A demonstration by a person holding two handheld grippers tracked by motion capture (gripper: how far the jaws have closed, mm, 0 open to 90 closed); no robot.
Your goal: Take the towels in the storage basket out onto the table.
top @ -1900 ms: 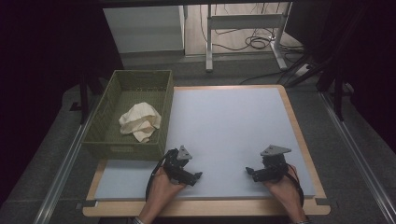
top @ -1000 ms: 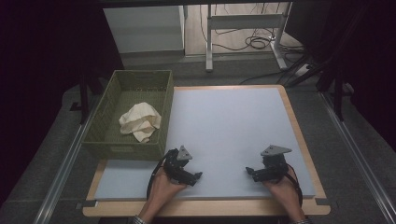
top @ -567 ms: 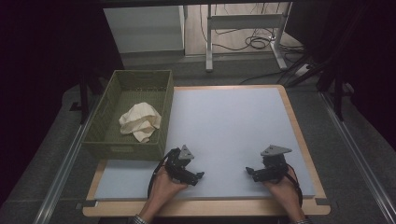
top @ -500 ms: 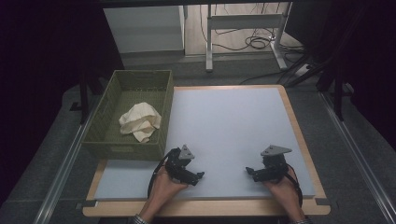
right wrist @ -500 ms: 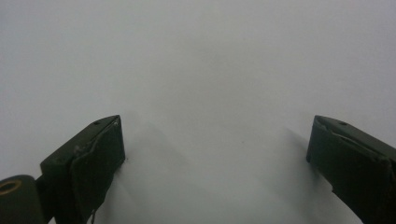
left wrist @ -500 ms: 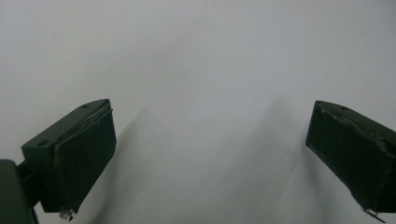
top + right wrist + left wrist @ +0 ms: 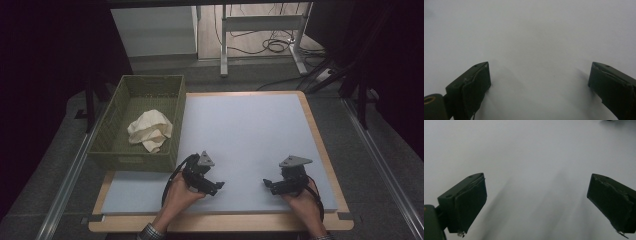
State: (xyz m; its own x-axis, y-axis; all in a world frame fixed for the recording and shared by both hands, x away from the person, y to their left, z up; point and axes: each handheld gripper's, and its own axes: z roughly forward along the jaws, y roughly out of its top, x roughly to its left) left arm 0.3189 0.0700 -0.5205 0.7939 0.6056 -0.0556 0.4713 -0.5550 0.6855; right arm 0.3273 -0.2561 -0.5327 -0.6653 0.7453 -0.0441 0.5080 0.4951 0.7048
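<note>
nothing has moved since the earlier frames, folks: both hands sit at the near edge just where they were, and the cloth hasn't stirred. left gripper (image 7: pixel 219 186) rests low on the pale blue mat (image 7: pixel 245 130), its jaws spread wide with bare mat between them in the left gripper view; right gripper (image 7: pixel 267 184) mirrors it, jaws equally wide apart, holding nothing. the two point inward, toward each other.

the cream cloth (image 7: pixel 149 130) lies crumpled in the green basket (image 7: pixel 131 161), at the table's left side, well apart from both grippers. it looks soft and light, so it should sag and unfold when lifted. a pinch on a raised fold at the top of the heap seems the safest hold, and the left gripper is the nearer one.

the mat is smooth and matt on a wooden-edged table. beyond it, dark curtains, a white cabinet (image 7: pixel 152 30), a metal stand (image 7: pixel 260 30) and loose cables (image 7: pixel 272 45) on the floor.
</note>
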